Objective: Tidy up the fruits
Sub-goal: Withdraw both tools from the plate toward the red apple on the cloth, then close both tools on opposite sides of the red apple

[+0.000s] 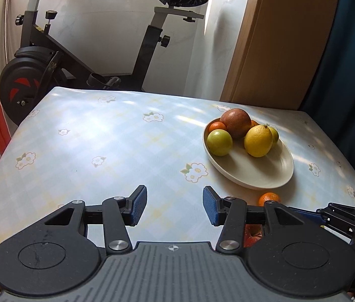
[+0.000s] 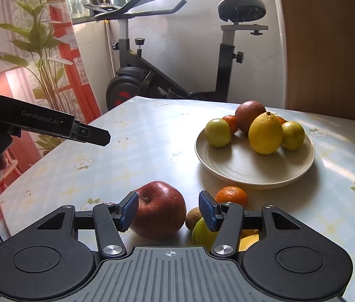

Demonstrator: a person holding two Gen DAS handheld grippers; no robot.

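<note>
A cream plate (image 1: pixel 253 176) (image 2: pixel 240 168) on the flowered table holds a lemon (image 2: pixel 265 133), a dark red fruit (image 2: pixel 249 114), green fruits (image 2: pixel 217 132) and small oranges. In front of it on the table lie a mandarin (image 2: pixel 231 196) (image 1: pixel 269 198), a red apple (image 2: pixel 162 209), a kiwi (image 2: pixel 193 217) and a green fruit (image 2: pixel 202 234). My right gripper (image 2: pixel 168 210) is open above the apple; its left pad is at the apple's side and its right pad stands clear. My left gripper (image 1: pixel 174 205) is open over bare tablecloth, left of the plate, with nothing between its fingers.
An exercise bike (image 1: pixel 76 50) stands behind the table's far edge. A wooden panel (image 1: pixel 278 37) rises at the back right. A potted plant (image 2: pixel 43 50) and red curtains are on the left. A yellowish fruit (image 2: pixel 249 241) is partly hidden under the right gripper.
</note>
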